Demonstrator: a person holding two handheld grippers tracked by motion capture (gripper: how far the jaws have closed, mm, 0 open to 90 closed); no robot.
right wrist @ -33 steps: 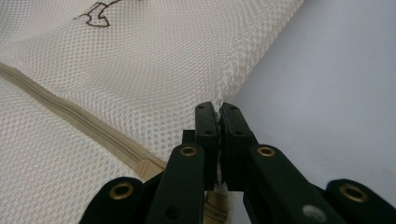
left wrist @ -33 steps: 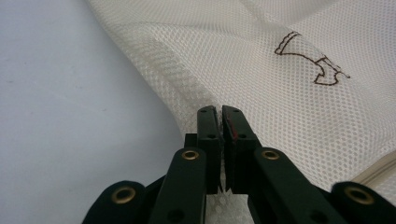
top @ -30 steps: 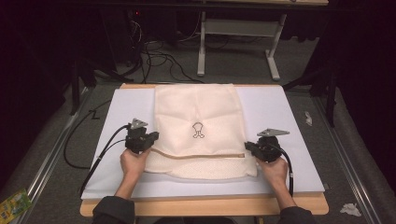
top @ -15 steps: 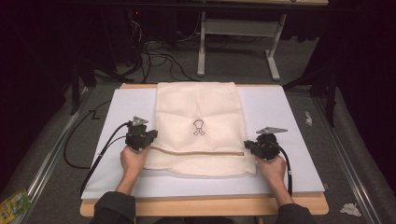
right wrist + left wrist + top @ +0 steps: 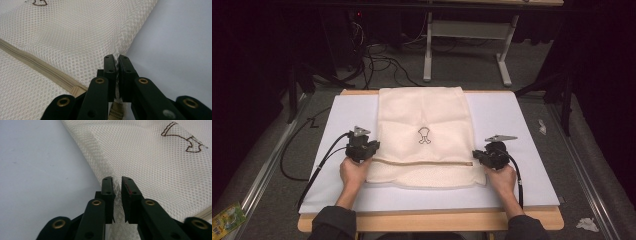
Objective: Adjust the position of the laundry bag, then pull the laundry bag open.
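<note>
A cream mesh bag [image 5: 422,115] lies flat on the white mat [image 5: 522,125], with a small dark embroidered mark [image 5: 423,135] at its middle and a tan zipper [image 5: 422,162] across its near part. My left gripper [image 5: 371,149] is shut on the bag's left edge just above the zipper line; in the left gripper view the mesh bag [image 5: 155,162] is pinched between the jaws of the left gripper [image 5: 117,181]. My right gripper [image 5: 476,156] is shut on the right edge; the right gripper [image 5: 116,58] holds the mesh bag [image 5: 62,32] beside the zipper [image 5: 37,66] end.
The mat covers a wooden table [image 5: 432,220] whose front edge runs near the person's sleeves. Bare mat lies on both sides of the bag. Cables [image 5: 317,165] trail from the left gripper off the table. Behind the table stand a white frame [image 5: 462,45] and floor cables.
Both hands have shifted only slightly, still holding the bag's side edges. The bag lies much as before.
</note>
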